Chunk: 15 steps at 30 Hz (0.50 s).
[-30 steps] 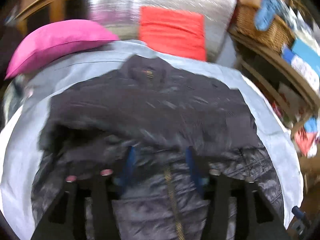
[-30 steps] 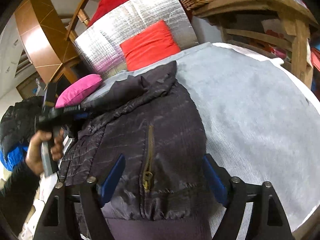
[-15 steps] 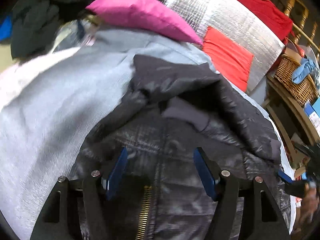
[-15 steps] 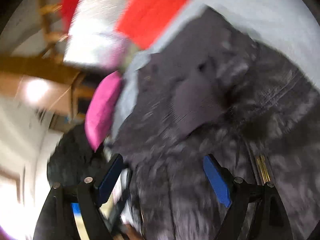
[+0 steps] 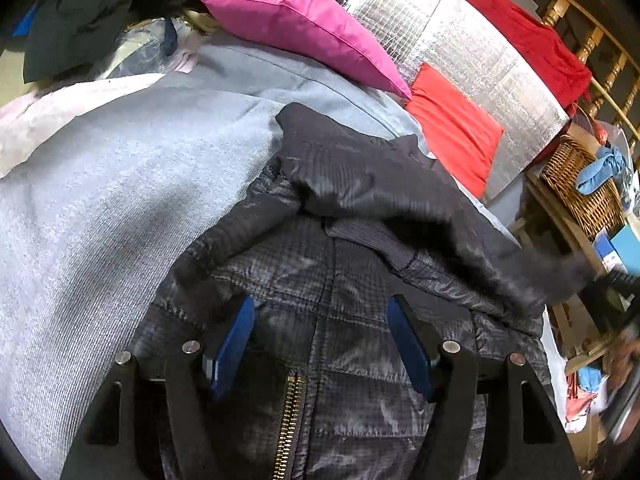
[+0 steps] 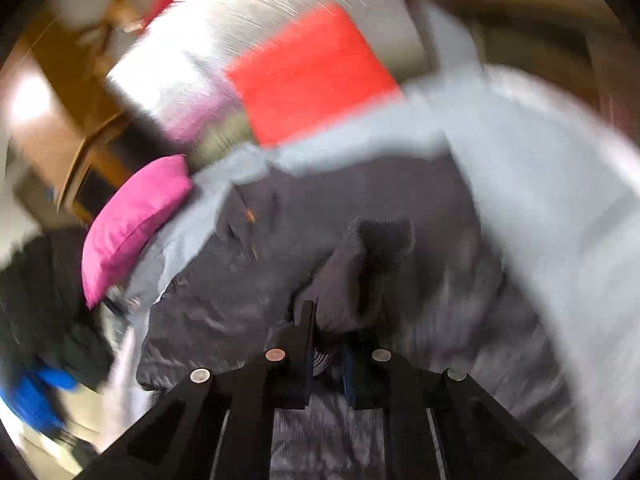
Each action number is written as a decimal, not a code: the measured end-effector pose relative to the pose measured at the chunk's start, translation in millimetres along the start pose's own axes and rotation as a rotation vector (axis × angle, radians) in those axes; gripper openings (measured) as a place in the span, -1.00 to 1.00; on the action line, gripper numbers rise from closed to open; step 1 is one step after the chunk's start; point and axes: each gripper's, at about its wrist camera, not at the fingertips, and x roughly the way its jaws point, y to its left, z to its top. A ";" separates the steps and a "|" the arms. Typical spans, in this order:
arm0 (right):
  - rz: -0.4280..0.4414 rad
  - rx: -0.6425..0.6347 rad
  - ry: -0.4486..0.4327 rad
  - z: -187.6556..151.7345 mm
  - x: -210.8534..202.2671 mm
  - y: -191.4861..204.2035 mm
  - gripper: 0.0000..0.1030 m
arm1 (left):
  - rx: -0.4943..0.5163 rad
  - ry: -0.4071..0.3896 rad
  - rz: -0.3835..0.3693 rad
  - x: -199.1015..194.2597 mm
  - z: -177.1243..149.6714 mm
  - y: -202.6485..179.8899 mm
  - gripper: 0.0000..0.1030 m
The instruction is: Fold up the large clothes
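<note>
A dark quilted jacket (image 5: 360, 184) with a brass zip lies on the grey-covered bed (image 5: 120, 200). My left gripper (image 5: 322, 344) hovers open over its front near the zip, and its blue pads (image 5: 236, 344) do not press the cloth. The right wrist view is blurred. There my right gripper (image 6: 326, 320) is shut, with the jacket's sleeve (image 6: 380, 240) pinched between its jaws and bunched up in front. In the left wrist view that sleeve (image 5: 500, 264) stretches off to the right towards a hand (image 5: 624, 356) at the edge.
A pink pillow (image 5: 296, 20), a red cushion (image 5: 452, 136) and a silver foil pad (image 5: 460, 48) line the bed's far side. A wicker basket (image 5: 580, 184) stands on wooden shelves to the right. Dark clothes (image 5: 68, 12) are heaped at the far left.
My right gripper has shut on the sleeve and swung across the jacket with it. My left gripper moved to the jacket's left part and rolled, then held still.
</note>
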 end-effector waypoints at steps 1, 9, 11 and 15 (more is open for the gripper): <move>-0.011 -0.066 -0.050 8.9 -11.7 13.1 -0.76 | 0.002 0.000 0.001 0.4 -0.3 -0.5 0.35; -0.146 -0.198 0.026 -0.9 45.1 1.5 -0.76 | 0.025 0.002 0.014 5.5 -2.1 -4.3 0.35; -0.175 -0.146 0.093 -16.1 66.5 -23.7 -0.75 | 0.027 0.003 0.017 6.5 -2.3 -4.3 0.35; -0.092 -0.028 0.121 -26.4 69.5 -56.7 -0.72 | 0.046 -0.002 0.032 7.0 -3.7 -6.9 0.35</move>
